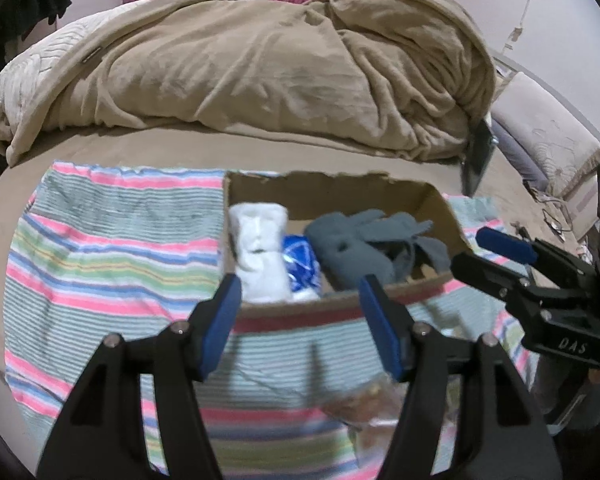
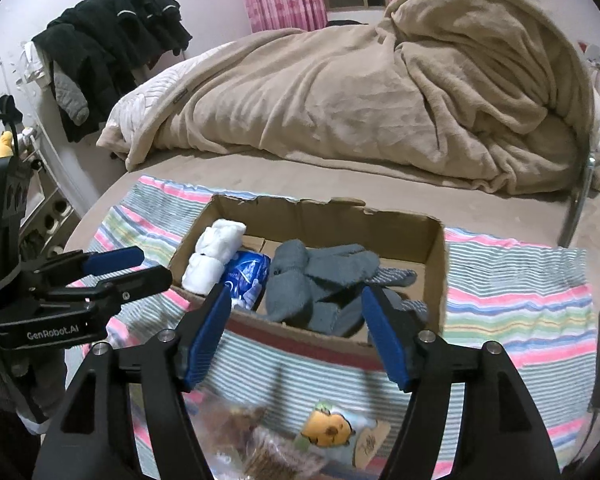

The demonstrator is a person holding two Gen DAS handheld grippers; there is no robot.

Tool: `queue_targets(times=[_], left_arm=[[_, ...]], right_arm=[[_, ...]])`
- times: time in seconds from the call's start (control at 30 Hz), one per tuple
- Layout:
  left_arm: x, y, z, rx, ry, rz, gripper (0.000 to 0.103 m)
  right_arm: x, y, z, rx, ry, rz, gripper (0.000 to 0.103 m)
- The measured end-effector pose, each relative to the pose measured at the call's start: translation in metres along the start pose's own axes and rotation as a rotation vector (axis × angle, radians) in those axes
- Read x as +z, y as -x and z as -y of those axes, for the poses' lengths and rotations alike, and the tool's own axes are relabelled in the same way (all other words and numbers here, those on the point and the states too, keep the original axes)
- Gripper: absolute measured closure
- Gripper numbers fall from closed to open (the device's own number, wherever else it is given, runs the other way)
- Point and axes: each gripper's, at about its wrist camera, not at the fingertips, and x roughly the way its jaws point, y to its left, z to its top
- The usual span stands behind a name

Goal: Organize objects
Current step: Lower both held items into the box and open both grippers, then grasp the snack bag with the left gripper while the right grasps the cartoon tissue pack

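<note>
An open cardboard box sits on a striped cloth spread over the bed. Inside it lie a rolled white cloth, a blue packet and grey gloves. My left gripper hovers open before the box's near wall with nothing between its pads. My right gripper is open too, over the box's near right side, and holds nothing. A clear snack bag and a packet with a yellow cartoon figure lie on the cloth beneath the grippers.
A heaped beige blanket fills the far half of the bed. Dark clothes hang at the left wall. A metal frame stands at the bed's right edge, with a pillow and cables beyond it.
</note>
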Motion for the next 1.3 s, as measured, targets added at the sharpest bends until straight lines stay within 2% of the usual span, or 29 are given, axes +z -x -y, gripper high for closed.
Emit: queue_targets(times=[0.17,0.3,0.6,0.67,0.73,1.3], left_arm=[[-0.010,0.003,0.008,-0.016,0.021,-0.019,0.038],[-0.019,0.002,0.014,-0.022,0.031,-0.041,0.037],[-0.038,-0.009,0.028,-0.009,0.025,-0.087,0.036],[-0.041,-0.012,0.031,-0.006,0.022,-0.098,0.034],[-0.045,-0.016,0.032,-0.024,0.035,-0.116,0.025],[-0.077,-0.040,0.052,-0.037,0.027,-0.210,0.025]], right_arm=[[-0.008,0.014,0.003,-0.012,-0.006,0.008,0.031],[-0.017,0.021,0.008,-0.021,-0.020,0.011,0.021],[-0.037,0.023,0.026,-0.024,-0.086,-0.004,0.021],[-0.042,0.022,0.031,-0.023,-0.098,-0.014,0.021],[-0.047,0.020,0.034,-0.025,-0.106,-0.021,0.021],[-0.076,-0.002,0.043,-0.042,-0.120,-0.106,0.021]])
